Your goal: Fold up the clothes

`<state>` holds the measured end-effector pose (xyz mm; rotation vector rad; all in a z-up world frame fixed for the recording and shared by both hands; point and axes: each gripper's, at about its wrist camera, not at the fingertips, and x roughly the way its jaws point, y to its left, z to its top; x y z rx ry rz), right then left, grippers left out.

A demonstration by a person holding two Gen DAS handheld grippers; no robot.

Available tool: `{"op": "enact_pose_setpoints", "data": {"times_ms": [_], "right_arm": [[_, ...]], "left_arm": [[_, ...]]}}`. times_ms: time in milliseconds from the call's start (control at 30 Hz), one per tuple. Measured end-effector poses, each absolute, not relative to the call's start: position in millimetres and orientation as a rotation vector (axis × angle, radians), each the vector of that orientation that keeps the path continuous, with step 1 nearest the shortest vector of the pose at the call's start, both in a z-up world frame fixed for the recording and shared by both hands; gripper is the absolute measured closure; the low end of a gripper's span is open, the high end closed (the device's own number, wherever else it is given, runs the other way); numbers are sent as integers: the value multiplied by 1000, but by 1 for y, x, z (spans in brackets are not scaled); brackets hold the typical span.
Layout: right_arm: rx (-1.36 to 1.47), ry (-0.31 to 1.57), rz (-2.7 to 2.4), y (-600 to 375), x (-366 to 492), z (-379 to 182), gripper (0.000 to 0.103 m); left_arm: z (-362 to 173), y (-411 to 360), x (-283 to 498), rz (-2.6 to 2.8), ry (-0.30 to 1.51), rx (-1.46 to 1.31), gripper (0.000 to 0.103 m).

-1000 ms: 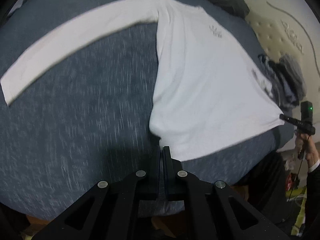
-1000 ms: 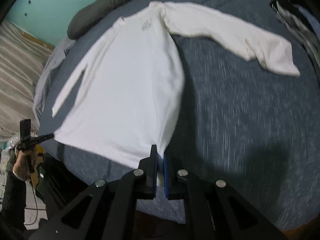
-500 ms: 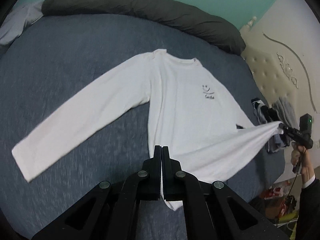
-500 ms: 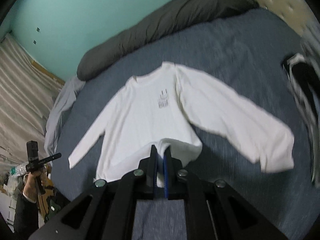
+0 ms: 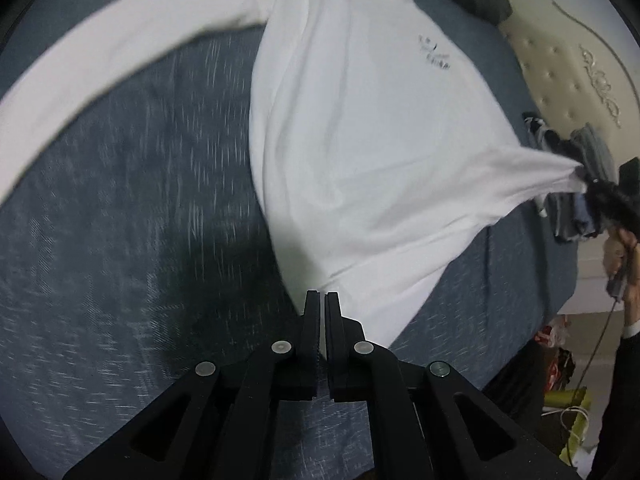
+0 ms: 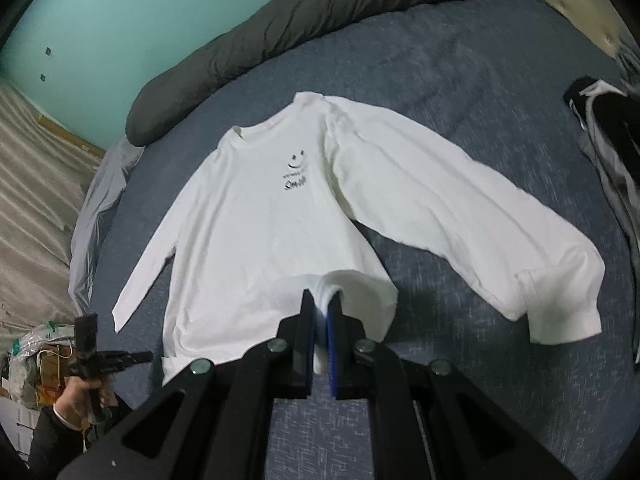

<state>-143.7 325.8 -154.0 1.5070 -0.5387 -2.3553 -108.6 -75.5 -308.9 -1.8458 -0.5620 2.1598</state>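
Note:
A white long-sleeved shirt [image 5: 360, 140] with a small black smile print lies chest up on the blue bed [image 5: 120, 240], both sleeves spread out. My left gripper [image 5: 322, 298] is shut on the hem's left corner, low over the sheet. My right gripper [image 6: 323, 300] is shut on a bunch of the shirt [image 6: 260, 240] at the hem's other corner, lifted off the bed. In the left wrist view the right gripper [image 5: 588, 182] pulls that corner into a taut point. The left gripper [image 6: 148, 356] shows small at the bed's edge, in a person's hand.
A long dark grey pillow [image 6: 300, 20] lies along the bed's far side under a teal wall. A pile of dark clothes [image 6: 608, 120] sits at the right edge by the cream tufted headboard [image 5: 568, 60]. Clutter [image 5: 560, 344] lies on the floor past the near edge.
Both grippers rose with the hem from the bed. My left gripper has since dropped back close to the sheet, while my right keeps its corner raised and stretched.

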Motion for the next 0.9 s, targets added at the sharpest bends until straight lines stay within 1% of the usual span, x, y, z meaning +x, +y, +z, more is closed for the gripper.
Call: {"op": "enact_pose_setpoints", "data": {"times_ms": [33,67,100,133,167,200,267,367,467,600,633,667,700,767,900], "right_arm": [[1510,-538,-2355,327,-142,-155,99],[1512,-538,-2355,329,-140,-156,99],[1514,-540,-2354,331,-138,-157,99],[1517,-542,-2353,332,-137,-158,99],[1519,-542,-2353,333,-136,-159,99],[1521,-543,-2353,333,-136,-159,99],[1523,-543,-2350,333,-134,-161,99],[1527,-540,-2347,333,-133,-163,99],[1532,-547,-2343,333,-133,-166,99],[1534,-540,-2337,330,-132,-168,99],[1533,-541,-2337,330,-132,-168,99],[1533,-543,-2338,330,-132,-168,99],[1533,-544,-2338,329,-131,-169,99],[1533,-542,-2339,329,-132,-169,99],[1528,-544,-2343,329,-131,-167,99]], "left_arm": [[-313,-76,-107,2154,-593,-1839,96],[-315,-76,-106,2151,-613,-1832,87],[-315,-75,-104,2147,-630,-1825,83],[-315,-74,-103,2143,-641,-1817,73],[-315,-73,-102,2138,-651,-1810,68],[-315,-72,-101,2133,-661,-1802,68],[-314,-68,-98,2128,-655,-1792,68],[-317,-58,-94,2122,-587,-1811,68],[-326,-52,-91,2108,-561,-1837,68],[-333,-46,-88,2112,-497,-1856,70],[-333,-45,-88,2117,-480,-1857,77],[-333,-44,-88,2123,-462,-1858,87],[-332,-43,-88,2125,-452,-1856,90],[-330,-42,-87,2130,-429,-1850,96],[-316,-42,-86,2166,-400,-1818,98]]}}
